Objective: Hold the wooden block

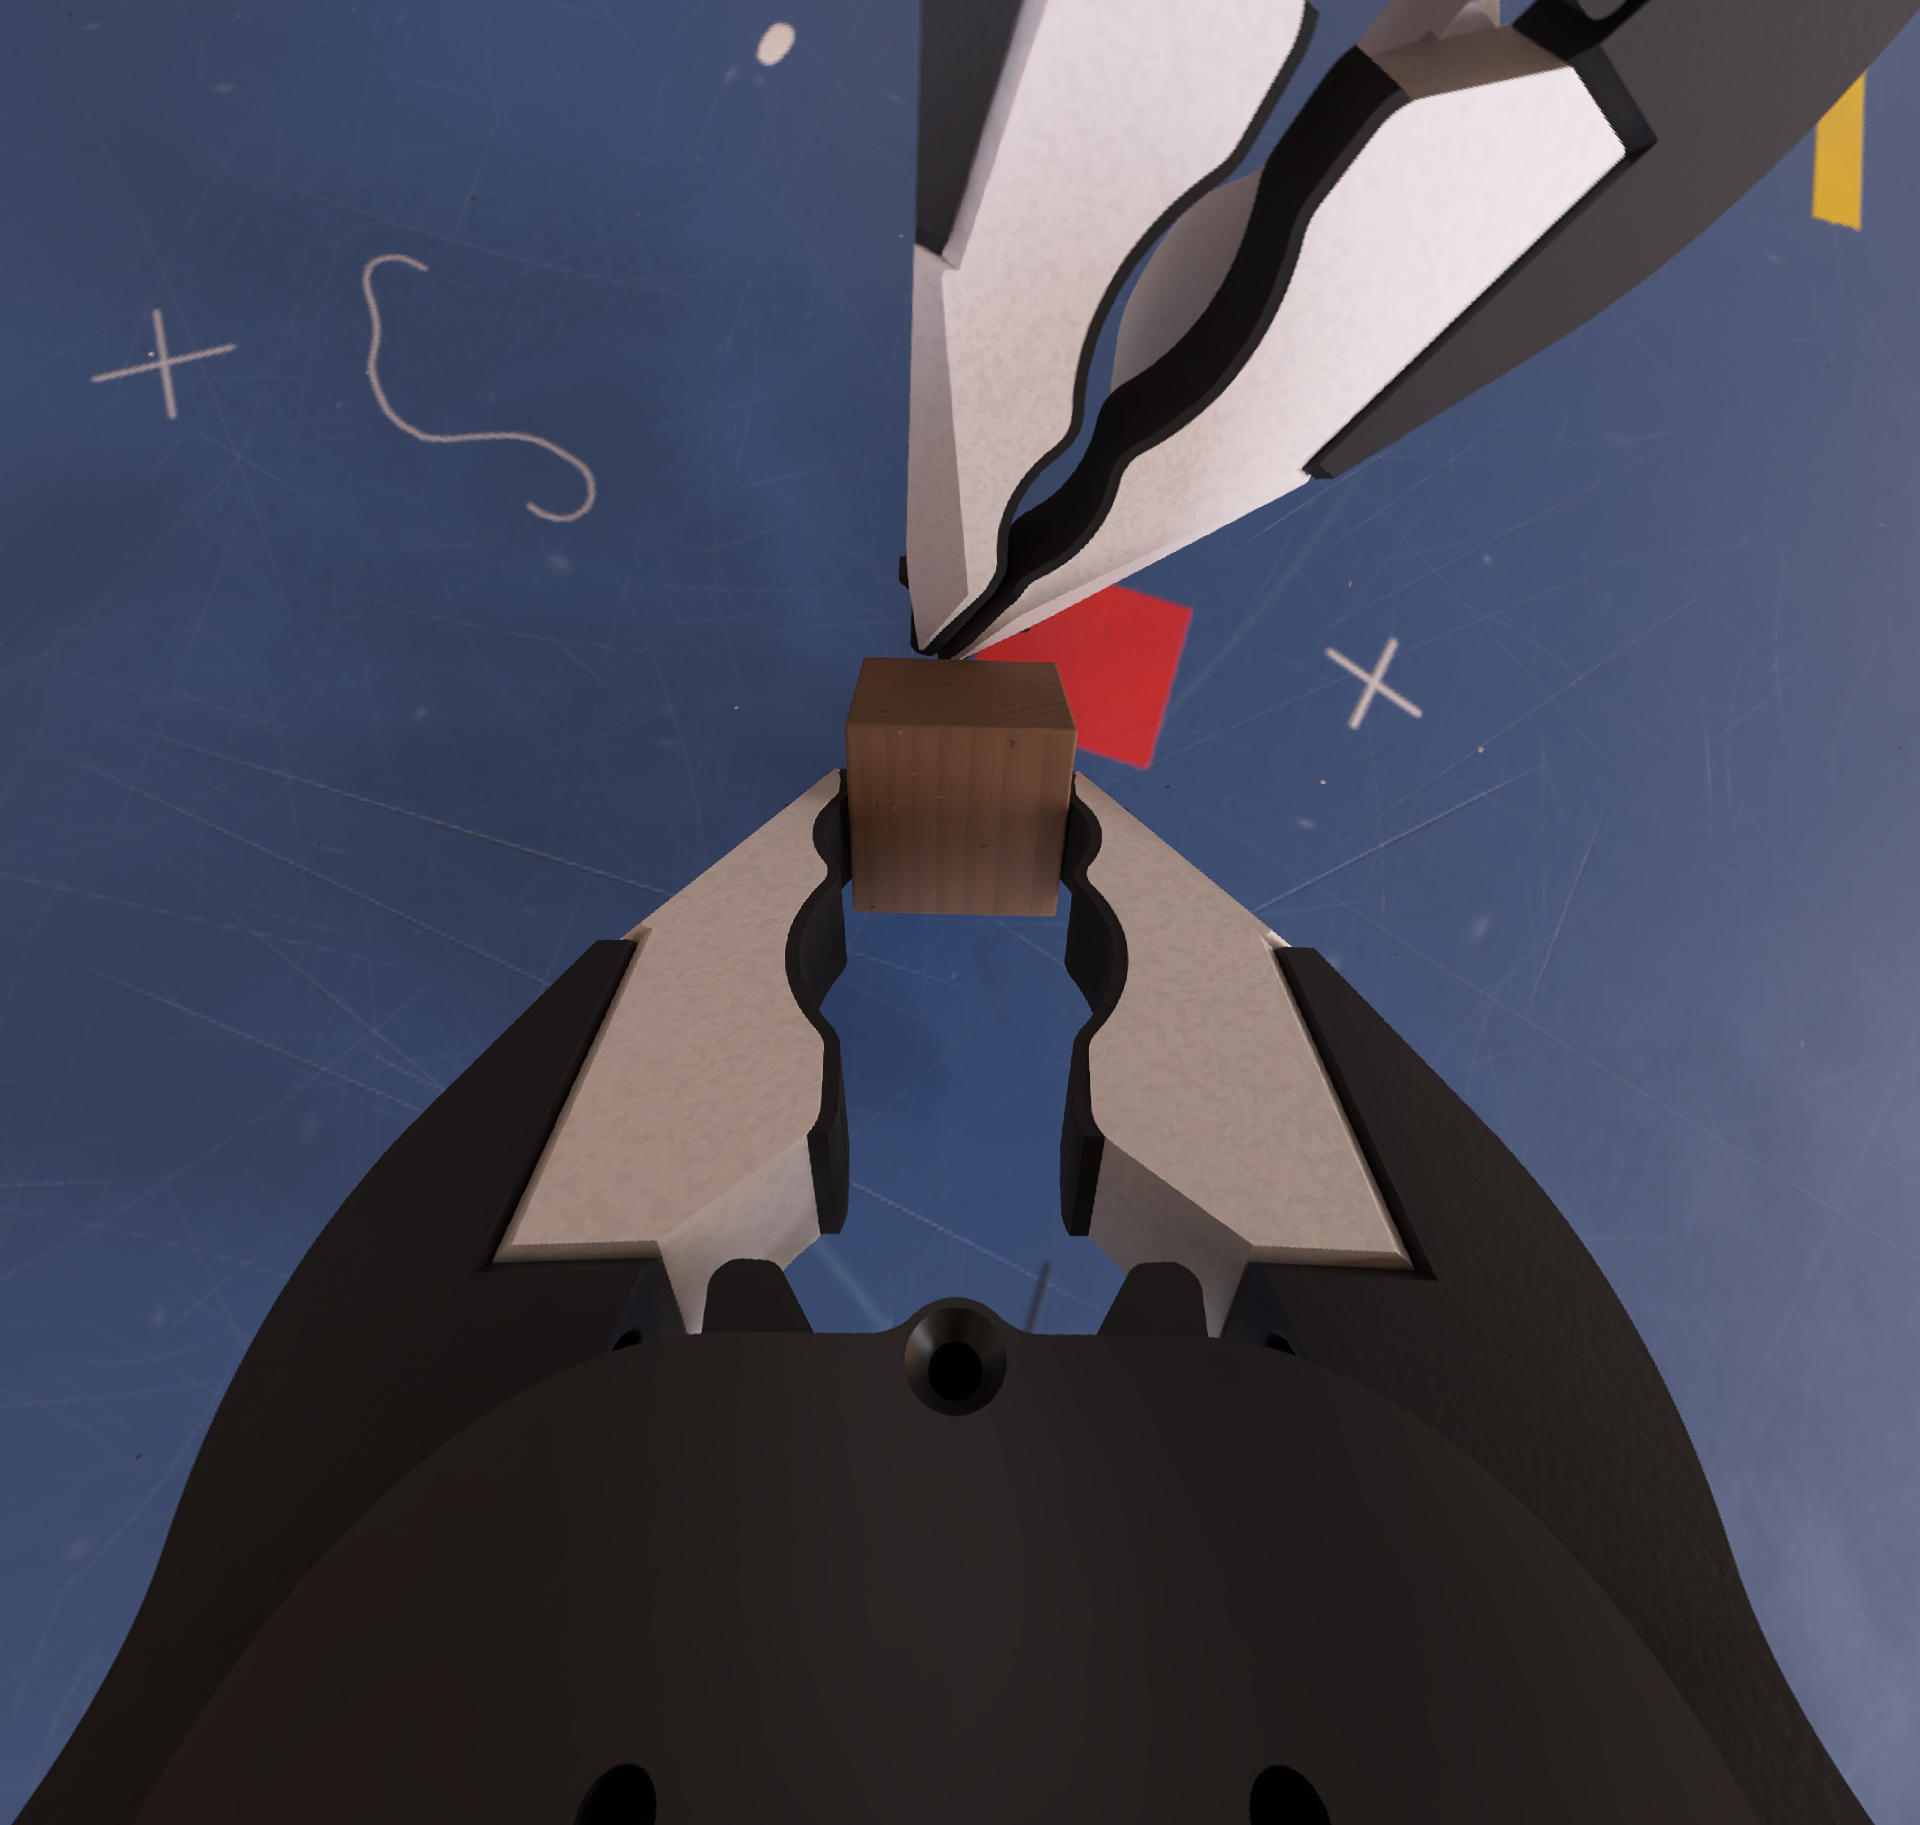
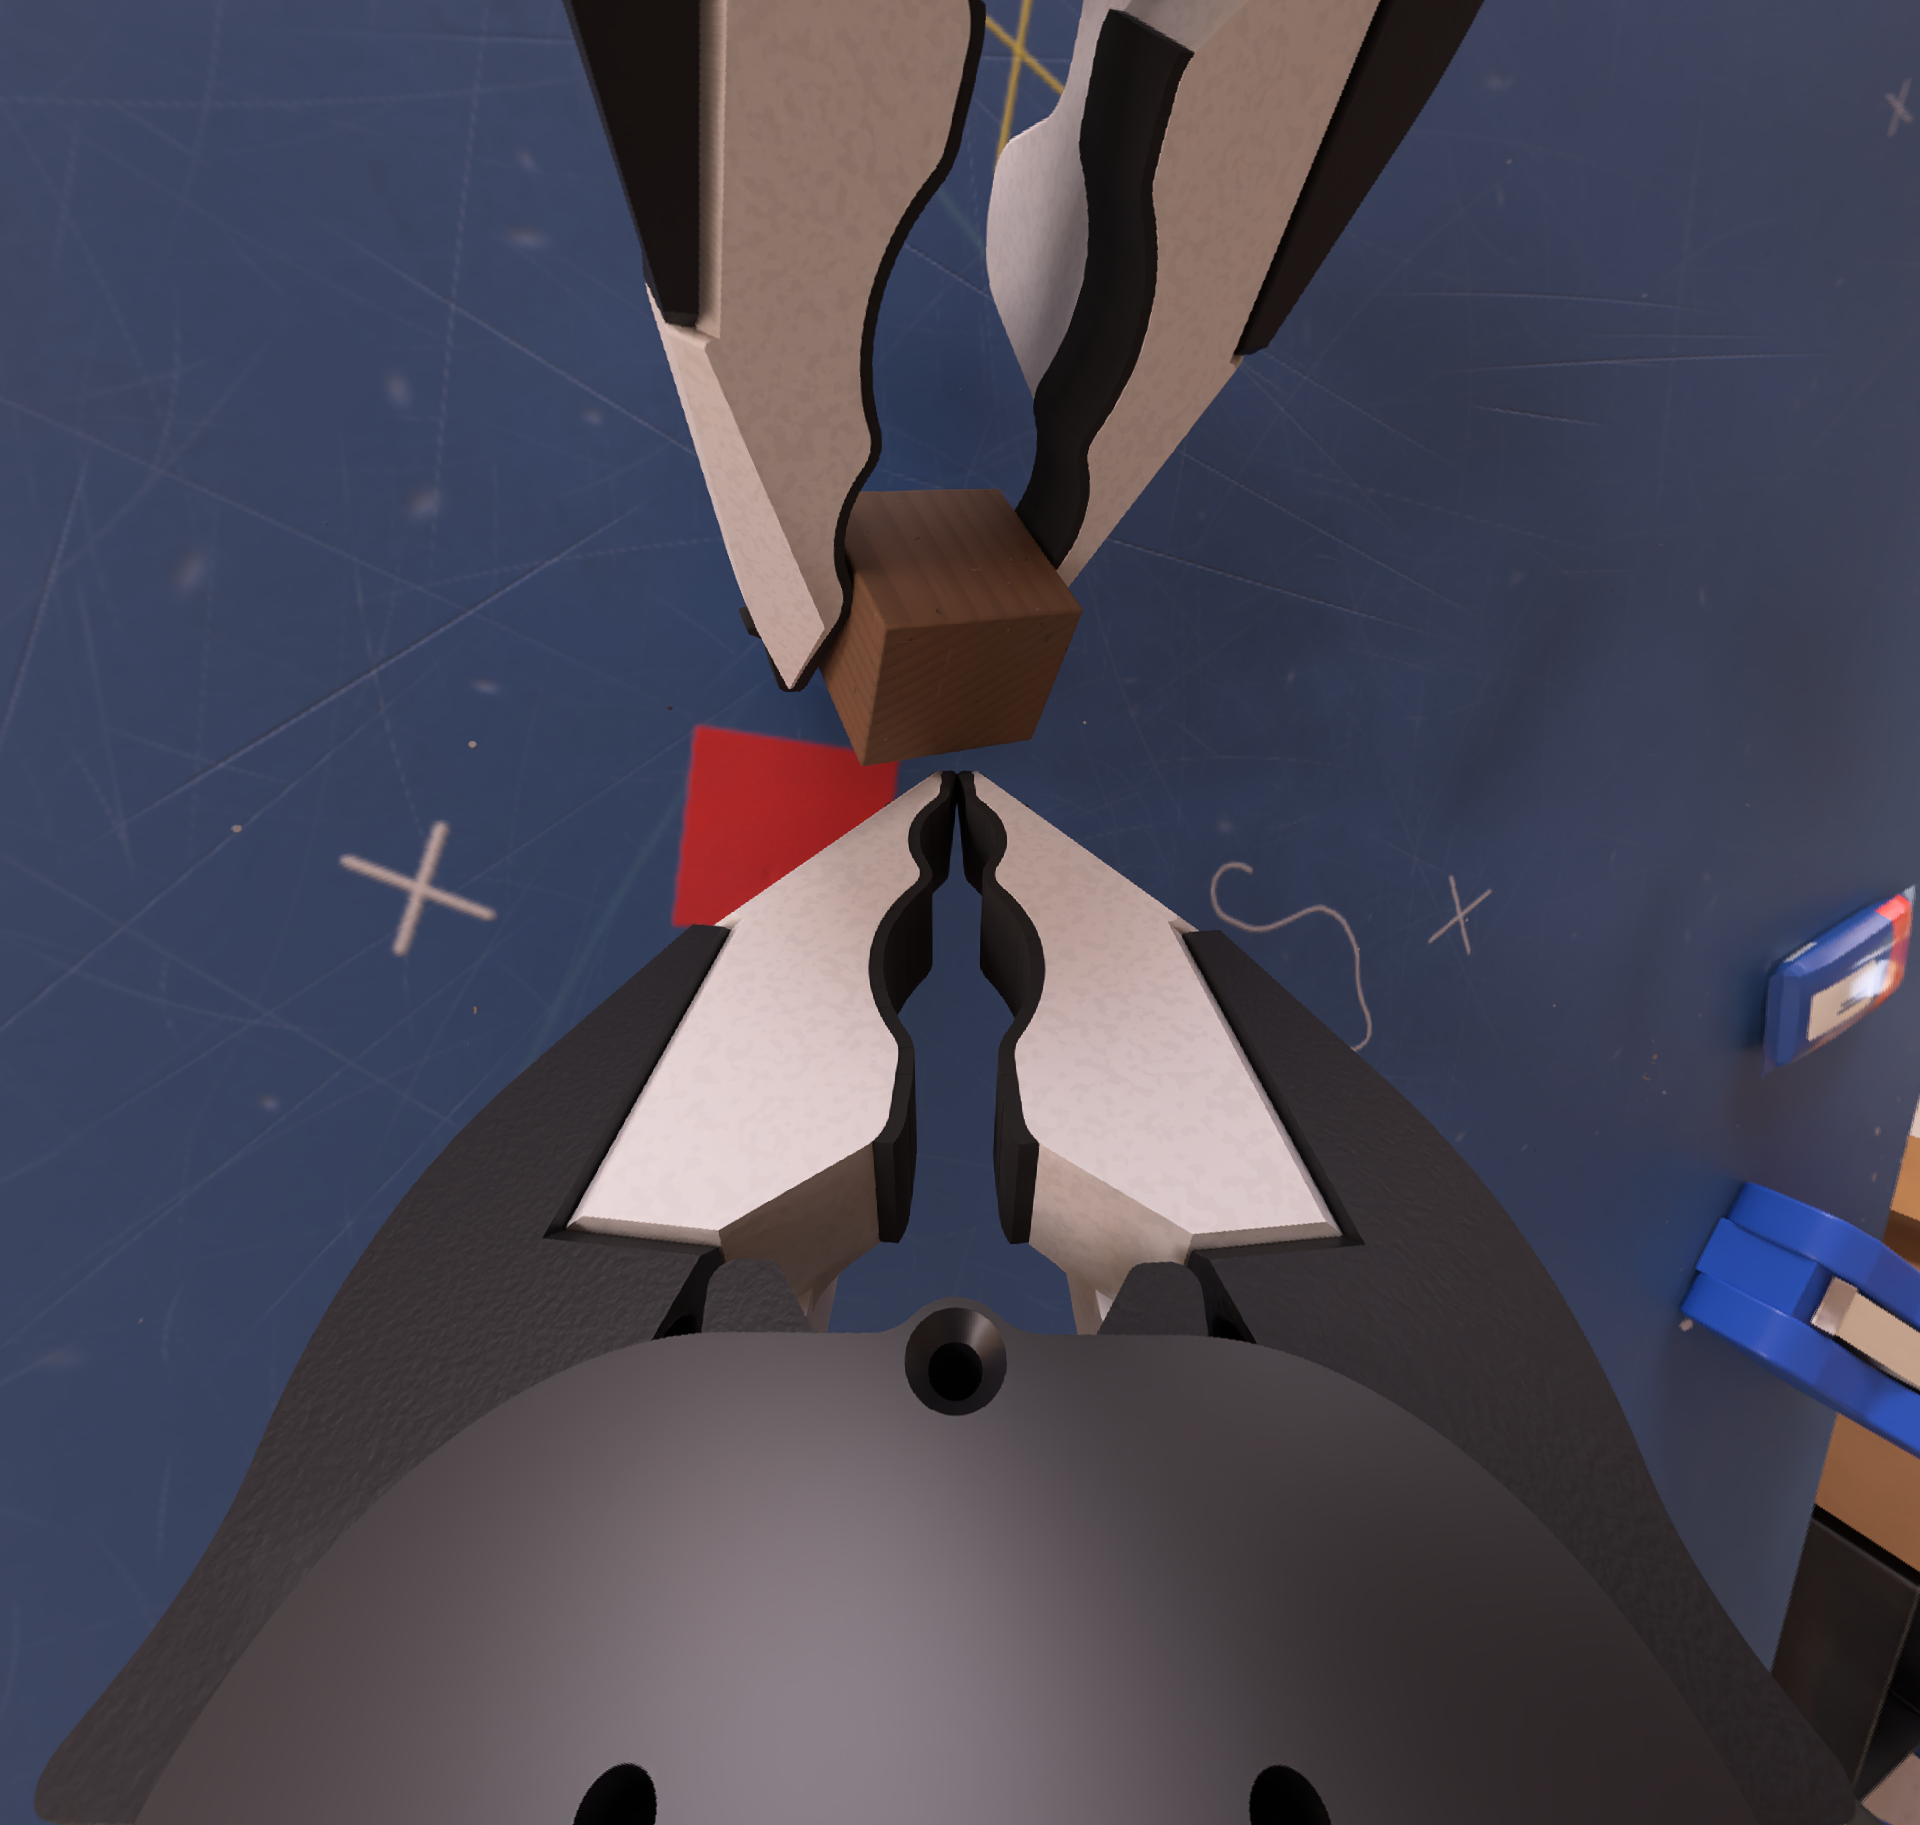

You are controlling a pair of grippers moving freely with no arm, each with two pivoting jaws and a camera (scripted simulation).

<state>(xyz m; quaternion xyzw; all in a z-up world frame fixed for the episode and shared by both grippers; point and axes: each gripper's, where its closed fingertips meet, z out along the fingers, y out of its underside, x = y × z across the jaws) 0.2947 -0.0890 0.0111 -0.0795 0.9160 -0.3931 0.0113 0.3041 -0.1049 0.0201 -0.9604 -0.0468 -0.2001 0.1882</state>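
Left wrist view showed the left gripper (image 1: pixel 958 819) clamped on the wooden block (image 1: pixel 958 788), its two fingertips pressed against opposite side faces of the cube, with the blue surface visible through the gap behind the block. The block was raised off the scuffed blue tabletop (image 1: pixel 416 840), held level with its grain running up the near face. Just beyond its top edge, the right gripper (image 1: pixel 940 645) pointed toward the block from the far side, its fingers drawn together until only a thin slit remained between them, gripping nothing; its tips sat very near the block, though contact could not be judged. A red square patch (image 1: pixel 1117 679) lay flat on the table behind the block, and chalk-like crosses and a squiggle marked the surface.

From the right wrist view, the right gripper (image 2: pixel 956 780) appeared nearly closed and empty, its tips just short of the lower corner of the wooden block (image 2: pixel 951 632), which the left gripper (image 2: pixel 935 596) pinched from above in the frame. The red square patch (image 2: pixel 769 819) lay on the tabletop (image 2: pixel 312 528) beside the right fingertips. At the right edge a blue box (image 2: pixel 1839 986) rested on the table, and a blue clamp-like object (image 2: pixel 1787 1287) sat farther down; whether either held anything could not be told.
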